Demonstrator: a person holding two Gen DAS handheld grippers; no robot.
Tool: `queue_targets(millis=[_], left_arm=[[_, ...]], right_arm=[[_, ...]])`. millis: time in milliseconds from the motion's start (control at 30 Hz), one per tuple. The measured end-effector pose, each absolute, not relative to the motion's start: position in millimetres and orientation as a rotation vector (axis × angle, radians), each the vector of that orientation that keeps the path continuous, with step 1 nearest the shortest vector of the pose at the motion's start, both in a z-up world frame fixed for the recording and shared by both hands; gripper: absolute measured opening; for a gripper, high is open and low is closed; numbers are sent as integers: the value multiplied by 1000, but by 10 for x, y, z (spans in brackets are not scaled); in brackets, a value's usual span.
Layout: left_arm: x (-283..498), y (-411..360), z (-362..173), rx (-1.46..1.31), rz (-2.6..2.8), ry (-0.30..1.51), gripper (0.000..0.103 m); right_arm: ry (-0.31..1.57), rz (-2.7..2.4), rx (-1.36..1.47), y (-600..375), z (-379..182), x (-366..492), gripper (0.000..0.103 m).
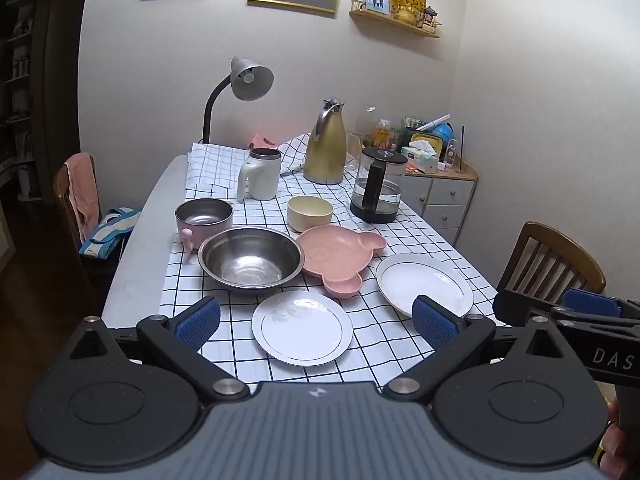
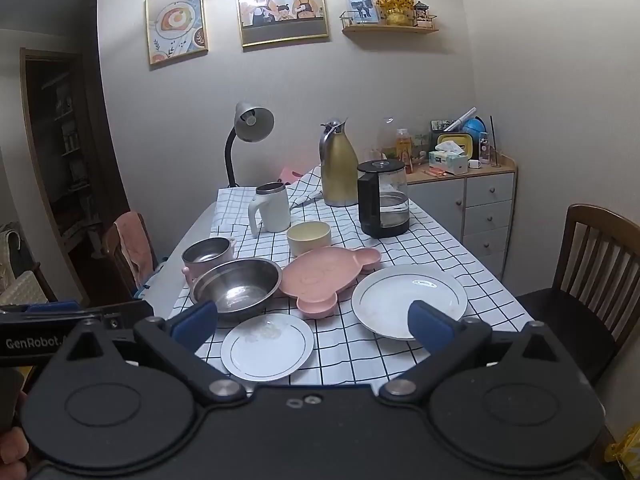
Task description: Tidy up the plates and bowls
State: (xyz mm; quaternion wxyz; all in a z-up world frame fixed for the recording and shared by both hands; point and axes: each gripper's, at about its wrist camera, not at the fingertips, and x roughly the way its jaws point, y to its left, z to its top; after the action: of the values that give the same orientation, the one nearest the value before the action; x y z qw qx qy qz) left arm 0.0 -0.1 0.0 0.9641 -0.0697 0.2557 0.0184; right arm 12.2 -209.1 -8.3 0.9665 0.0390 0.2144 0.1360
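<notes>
On the checked cloth lie a small white plate (image 1: 302, 329) (image 2: 267, 347), a larger white plate (image 1: 424, 283) (image 2: 408, 299), a pink bear-shaped dish (image 1: 340, 260) (image 2: 326, 276), a steel bowl (image 1: 250, 259) (image 2: 236, 285), a pink pot with steel lining (image 1: 203, 218) (image 2: 208, 257) and a cream bowl (image 1: 310, 213) (image 2: 308, 238). My left gripper (image 1: 316, 322) is open and empty, above the near table edge over the small plate. My right gripper (image 2: 314, 326) is open and empty, also at the near edge; it shows at the right of the left wrist view (image 1: 568, 310).
At the back stand a white mug (image 1: 259, 180), a gold thermos jug (image 1: 326, 146), a glass kettle (image 1: 378, 186) and a desk lamp (image 1: 244, 84). Wooden chairs stand at the left (image 1: 76, 196) and the right (image 2: 592, 268). A cabinet (image 2: 476, 208) fills the right corner.
</notes>
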Motion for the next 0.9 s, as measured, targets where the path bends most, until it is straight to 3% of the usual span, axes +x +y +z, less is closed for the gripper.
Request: queue_targets(millis=[900], left_arm=[[78,8,-78,-147,37,535,103]], right_arm=[[443,277,73,-2032,-68,152,101]])
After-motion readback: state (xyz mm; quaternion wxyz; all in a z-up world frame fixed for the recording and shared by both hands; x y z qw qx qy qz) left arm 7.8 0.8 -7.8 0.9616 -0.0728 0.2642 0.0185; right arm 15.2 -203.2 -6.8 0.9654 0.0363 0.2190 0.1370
